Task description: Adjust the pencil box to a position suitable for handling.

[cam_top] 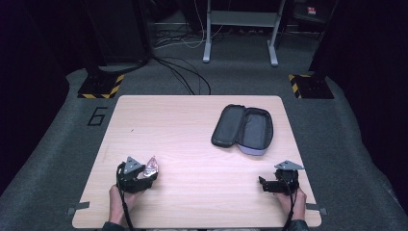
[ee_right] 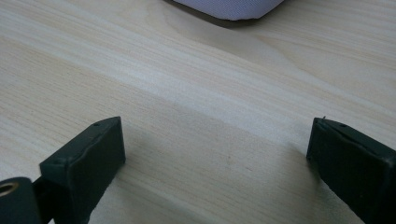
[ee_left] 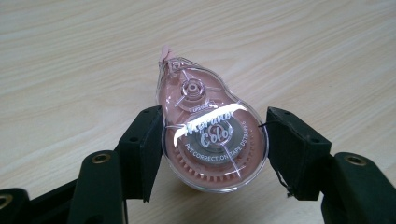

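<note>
One correction tape roller (ee_left: 212, 140) clamped in left claw (cam_top: 144, 175), right claw (ee_right: 215, 158) spread and idle; next, by judgement, lifting toward open pencil case (cam_top: 243, 129).

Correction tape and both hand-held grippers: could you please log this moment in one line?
left hand-held gripper: shut on correction tape | right hand-held gripper: open, empty | pencil case: open
</note>
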### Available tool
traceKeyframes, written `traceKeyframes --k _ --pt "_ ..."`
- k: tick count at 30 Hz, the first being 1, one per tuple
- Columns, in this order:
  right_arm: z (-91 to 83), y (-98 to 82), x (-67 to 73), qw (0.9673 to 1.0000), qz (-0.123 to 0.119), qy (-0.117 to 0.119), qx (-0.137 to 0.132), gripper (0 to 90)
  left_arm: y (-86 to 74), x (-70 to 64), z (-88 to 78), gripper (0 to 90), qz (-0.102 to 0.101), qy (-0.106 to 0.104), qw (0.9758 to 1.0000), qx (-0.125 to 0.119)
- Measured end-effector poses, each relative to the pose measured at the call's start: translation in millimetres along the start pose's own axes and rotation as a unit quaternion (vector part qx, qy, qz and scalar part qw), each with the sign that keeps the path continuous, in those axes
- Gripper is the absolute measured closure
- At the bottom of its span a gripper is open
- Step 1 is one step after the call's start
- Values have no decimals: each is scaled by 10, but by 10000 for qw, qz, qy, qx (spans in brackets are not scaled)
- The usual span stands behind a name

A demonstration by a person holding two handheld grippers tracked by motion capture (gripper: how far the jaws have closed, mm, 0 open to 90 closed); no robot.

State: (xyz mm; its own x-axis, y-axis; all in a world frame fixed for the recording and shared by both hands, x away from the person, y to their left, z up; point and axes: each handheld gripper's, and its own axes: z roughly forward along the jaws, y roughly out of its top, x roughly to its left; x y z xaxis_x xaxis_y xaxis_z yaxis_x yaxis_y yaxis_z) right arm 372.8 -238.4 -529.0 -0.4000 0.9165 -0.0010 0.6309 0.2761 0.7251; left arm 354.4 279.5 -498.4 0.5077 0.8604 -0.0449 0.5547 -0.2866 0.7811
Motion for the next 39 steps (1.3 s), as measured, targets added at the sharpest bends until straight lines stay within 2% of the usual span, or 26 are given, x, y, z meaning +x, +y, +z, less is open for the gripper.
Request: traceKeyframes --k 3,5,11,13,14,15,16,18,19,21,23,24,25,26,27,29,30,31,32,33,34,36,37,38,39 --pt "0 0 -1 10000 -3 -2 -1 38 27 -59 -6 391 166 -183 9997 -56" --pt "0 0 -1 10000 -2 -3 0 39 50 -109 4 391 396 -327 9987 -18" --pt "0 0 -1 10000 -4 -3 1 39 57 -301 65 390 710 -691 9951 24" --pt "-1 0 -1 10000 -4 -3 4 39 40 -367 111 390 749 -737 9945 0" --pt "-2 1 -2 10000 -4 1 11 39 32 -392 129 390 817 -800 9934 50" --pt "-1 1 -2 10000 -4 1 8 39 20 -417 147 390 745 -833 9937 38" --pt "-1 1 -2 10000 -4 1 10 39 12 -428 163 390 814 -906 9925 87" --pt "-1 1 -2 10000 -8 3 8 39 -12 -460 191 390 792 -1006 9917 124" --pt "-1 1 -2 10000 -5 1 6 39 -17 -464 206 390 857 -993 9913 139" --pt "0 1 -2 10000 -5 -1 7 39 -30 -472 228 390 876 -1129 9895 221" --pt "0 1 -3 10000 -5 -1 7 39 -40 -472 244 390 929 -1167 9885 262" --pt "0 1 -2 10000 -3 0 6 39 -51 -481 258 390 904 -1146 9890 247" --pt "0 1 -3 10000 -4 -1 6 39 -51 -473 259 390 958 -1222 9874 307" --pt "0 1 -2 10000 -3 -1 6 40 -62 -475 274 389 976 -1166 9880 266" --pt "0 1 -3 10000 -3 -3 2 40 -63 -468 276 389 969 -1237 9870 341" --pt "0 1 -3 10000 -2 -2 5 40 -93 -451 301 388 883 -1304 9870 328" --pt "0 1 -2 10000 -2 -3 5 40 -102 -439 303 387 847 -1342 9865 403" --pt "0 2 -2 10000 0 -6 6 40 -119 -427 312 387 887 -1292 9872 282" --pt "1 2 -6 10000 -20 -13 -4 40 -122 -417 303 386 828 -1362 9867 322" --pt "2 2 -6 10000 -14 -11 -7 40 -128 -416 308 386 820 -1320 9875 263" --pt "2 2 -6 10000 -14 -12 -8 40 -127 -406 303 383 859 -1320 9871 272" --pt "1 2 -6 10000 -16 -14 -3 40 -128 -408 287 338 844 -1263 9880 294" --pt "1 2 -6 10000 -15 -14 -4 41 -133 -410 280 279 822 -1279 9881 246" --pt "1 2 -7 10000 -19 -15 -4 41 -130 -406 255 247 838 -1304 9874 309" --pt "0 2 -6 10000 -19 -16 -3 41 -133 -407 237 217 844 -1261 9880 276"
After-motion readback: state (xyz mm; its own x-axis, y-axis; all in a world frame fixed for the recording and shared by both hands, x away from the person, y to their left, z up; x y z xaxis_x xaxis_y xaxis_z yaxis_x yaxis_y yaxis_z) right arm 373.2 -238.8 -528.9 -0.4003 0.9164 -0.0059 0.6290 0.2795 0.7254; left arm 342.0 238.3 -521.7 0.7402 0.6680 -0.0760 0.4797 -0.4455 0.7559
